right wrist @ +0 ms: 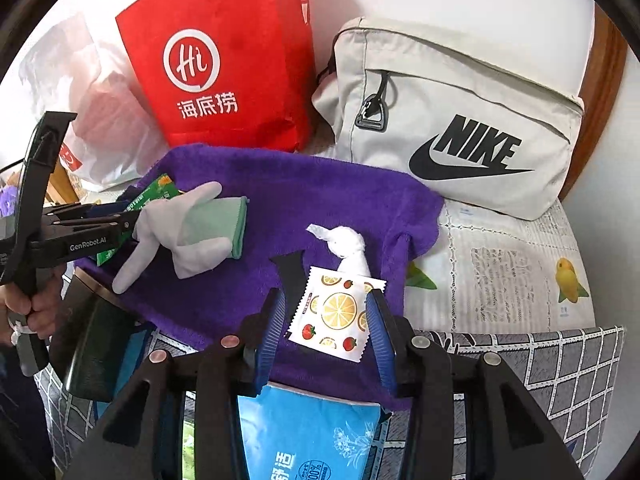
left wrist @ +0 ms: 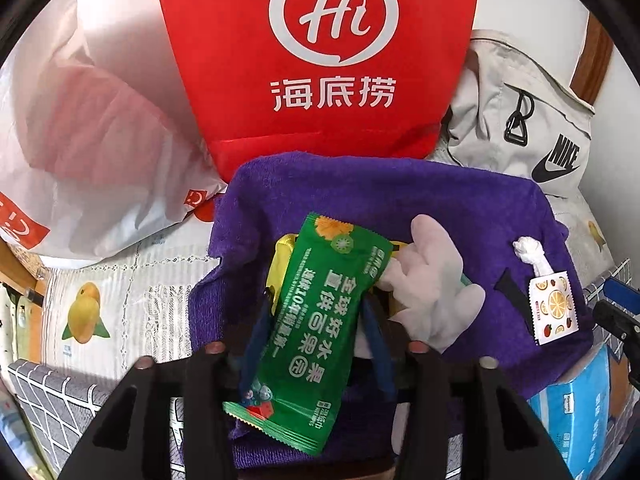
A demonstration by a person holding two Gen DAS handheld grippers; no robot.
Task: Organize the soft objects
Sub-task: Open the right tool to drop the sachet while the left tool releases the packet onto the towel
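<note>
2 grippers hang over a purple towel (right wrist: pixel 280 208): left gripper (left wrist: pixel 316 320) spread around a green wet-wipe packet (left wrist: pixel 308 344) beside a grey glove (left wrist: pixel 432 288); right gripper (right wrist: pixel 326 316) spread around a fruit-print sachet (right wrist: pixel 336 312).

Ahead of both jaws we find the way closed by a tall red paper bag (left wrist: pixel 316 60), with a crumpled white plastic bag (left wrist: pixel 92 120) on its left and a beige fabric Nike bag (right wrist: pixel 460 120) on its right. Between them and us the purple fleece towel (right wrist: pixel 288 196) offers open patches between a grey glove (right wrist: pixel 180 232), a knotted white tissue wad (right wrist: pixel 348 248) and a fruit-printed white sachet (right wrist: pixel 336 312). Right of the right jaws, we see bare lemon-patterned tabletop (right wrist: pixel 500 272).
</note>
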